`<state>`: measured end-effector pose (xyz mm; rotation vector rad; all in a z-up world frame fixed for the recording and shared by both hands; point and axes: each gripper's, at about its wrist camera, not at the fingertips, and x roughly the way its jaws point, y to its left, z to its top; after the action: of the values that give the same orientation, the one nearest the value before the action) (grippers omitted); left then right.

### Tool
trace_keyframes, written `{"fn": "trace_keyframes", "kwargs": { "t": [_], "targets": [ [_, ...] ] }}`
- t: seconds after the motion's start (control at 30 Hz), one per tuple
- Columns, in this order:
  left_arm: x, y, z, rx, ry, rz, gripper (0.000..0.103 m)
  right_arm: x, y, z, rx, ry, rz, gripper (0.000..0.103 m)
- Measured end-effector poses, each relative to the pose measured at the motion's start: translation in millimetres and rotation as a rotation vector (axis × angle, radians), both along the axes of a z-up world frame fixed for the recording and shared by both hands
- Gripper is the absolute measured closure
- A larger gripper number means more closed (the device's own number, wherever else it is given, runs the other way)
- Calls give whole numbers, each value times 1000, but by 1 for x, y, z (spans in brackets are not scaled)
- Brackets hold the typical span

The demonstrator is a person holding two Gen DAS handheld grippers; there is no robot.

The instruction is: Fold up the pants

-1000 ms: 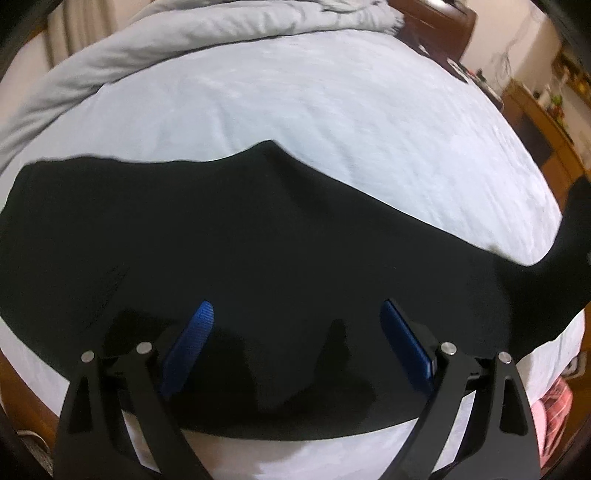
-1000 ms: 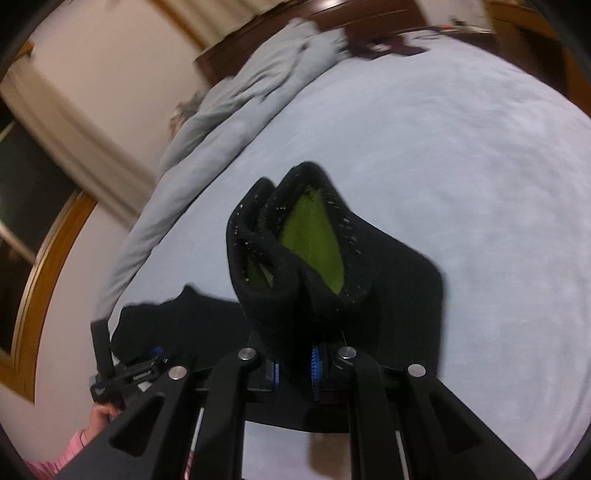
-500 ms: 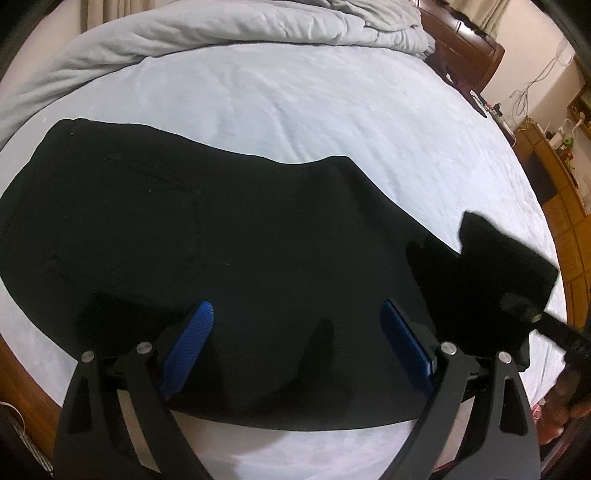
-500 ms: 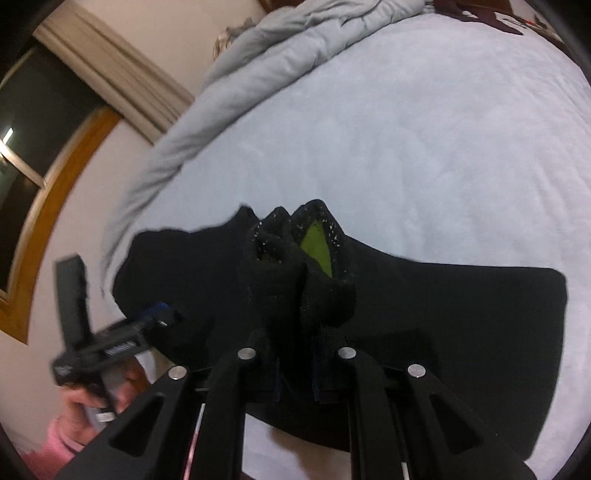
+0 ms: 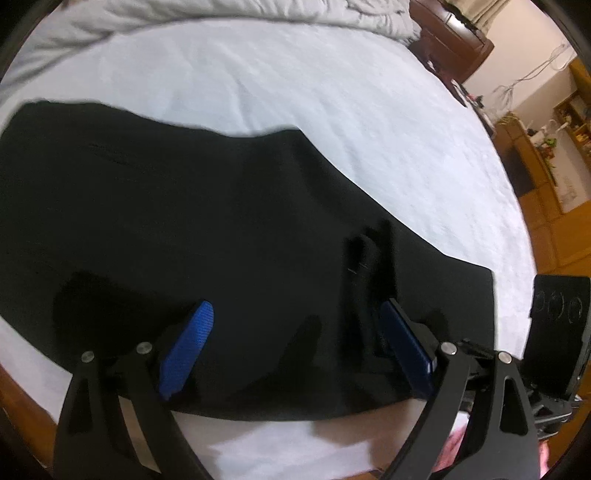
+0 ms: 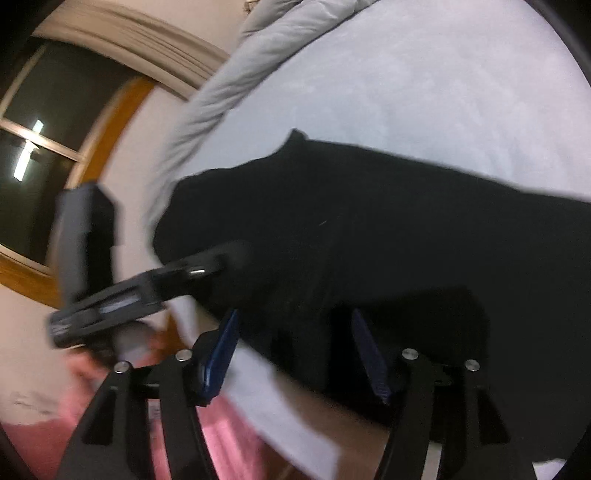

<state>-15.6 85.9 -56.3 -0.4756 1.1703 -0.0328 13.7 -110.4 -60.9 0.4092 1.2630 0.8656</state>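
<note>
On the bed (image 5: 332,110) the black pants (image 5: 184,221) lie flat near its front edge. Over them, the right gripper (image 6: 291,354) has just been opening, nothing pinched; the left gripper (image 5: 299,339) stands wide, 2 pads apart.

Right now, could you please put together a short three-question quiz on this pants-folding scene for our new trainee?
1. True or false: the black pants lie on a wooden floor.
2. Which is the state of the right gripper? A) shut on the cloth B) open, its pads pressing on nothing C) out of view
3. Fill in: a rumpled grey ______ lies along the far side of the bed.

Key
1. False: they lie on the pale bedsheet.
2. B: its jaws have just been opening, with cloth below them but not pinched. The left gripper is open as well.
3. Blanket.
</note>
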Motion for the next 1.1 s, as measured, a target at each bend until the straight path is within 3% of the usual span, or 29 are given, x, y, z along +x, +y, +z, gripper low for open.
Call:
{"fn": "trace_keyframes", "kwargs": {
  "t": [0.13, 0.33, 0.47, 0.5, 0.53, 0.57, 0.6, 0.63, 0.73, 0.93, 1.03, 1.1],
  "targets": [
    [6, -28, -13, -46, 40, -36, 12, -8, -46, 12, -29, -35, -79, 39],
    [17, -76, -23, -34, 57, -101, 12, -23, -103, 19, -140, -90, -162, 39],
    [26, -95, -28, 6, 64, -84, 13, -26, -122, 19, -141, -99, -209, 39],
    [28, -98, -28, 27, 63, -73, 24, -26, -127, 20, -137, -102, -229, 39],
    [29, -101, -28, 71, 69, -58, 47, -25, -131, 20, -134, -107, -247, 39],
    [30, -102, -28, 118, 72, -40, 60, -23, -133, 20, -131, -109, -261, 39],
    [30, -100, -27, 117, 63, -33, 78, -22, -138, 20, -123, -111, -281, 39],
    [30, -97, -26, 98, 59, -29, 85, -21, -144, 21, -115, -109, -302, 39],
    [27, -92, -17, 64, 26, -26, 90, -16, -155, 20, -108, -98, -344, 39],
    [8, -72, 3, 83, -56, -2, 91, -11, -163, 19, -125, -100, -367, 39],
    [4, -58, -2, 127, -45, 17, 91, -5, -156, 17, -137, -103, -350, 39],
    [8, -51, -13, 112, 0, 12, 90, 1, -150, 15, -138, -101, -333, 39]
  ]
}}
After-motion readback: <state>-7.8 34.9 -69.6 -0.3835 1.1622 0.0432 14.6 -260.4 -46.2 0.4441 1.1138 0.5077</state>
